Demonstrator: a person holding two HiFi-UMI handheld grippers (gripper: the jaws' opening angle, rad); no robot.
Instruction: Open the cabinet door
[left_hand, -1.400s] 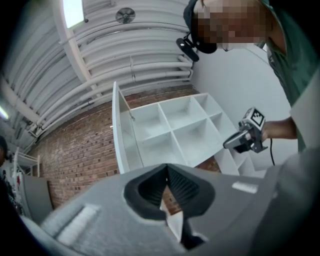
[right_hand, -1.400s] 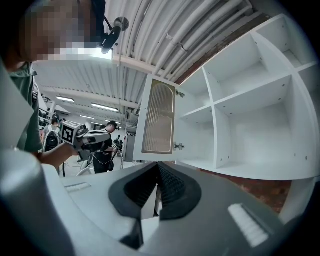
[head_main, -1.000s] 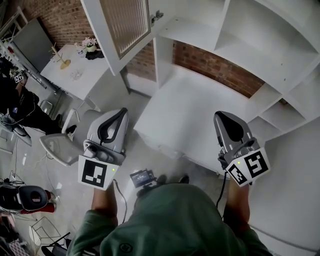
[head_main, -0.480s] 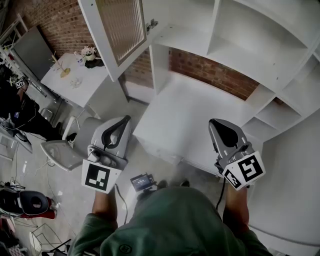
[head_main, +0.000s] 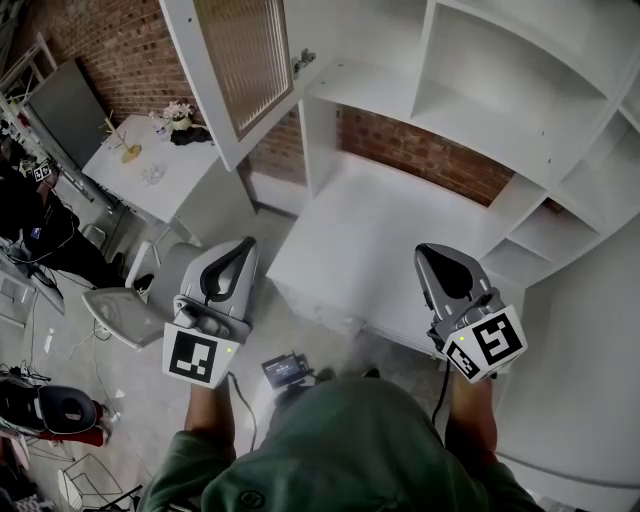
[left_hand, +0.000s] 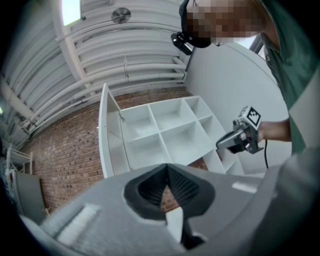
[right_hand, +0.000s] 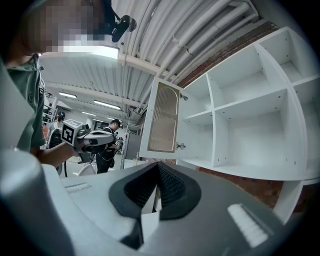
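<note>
The white cabinet door (head_main: 245, 60) with a ribbed glass panel stands swung wide open at the upper left, clear of the empty white shelves (head_main: 480, 90). It also shows in the left gripper view as door (left_hand: 112, 145) and in the right gripper view as door (right_hand: 164, 117). My left gripper (head_main: 240, 250) hangs low at the left, well short of the door, shut with nothing in it (left_hand: 167, 170). My right gripper (head_main: 432, 255) is held over the white desk top (head_main: 380, 230), its ribbed pads closed together and empty (right_hand: 157, 167).
A white side table (head_main: 150, 140) with flowers stands at the far left by the brick wall. A grey chair (head_main: 130, 300) is beside my left hand. A person (head_main: 40, 220) stands at the left edge. A small dark device (head_main: 285, 368) lies on the floor.
Both grippers stay in nearly the same places, both shut. The head view has tilted a little, showing more of the shelves.
</note>
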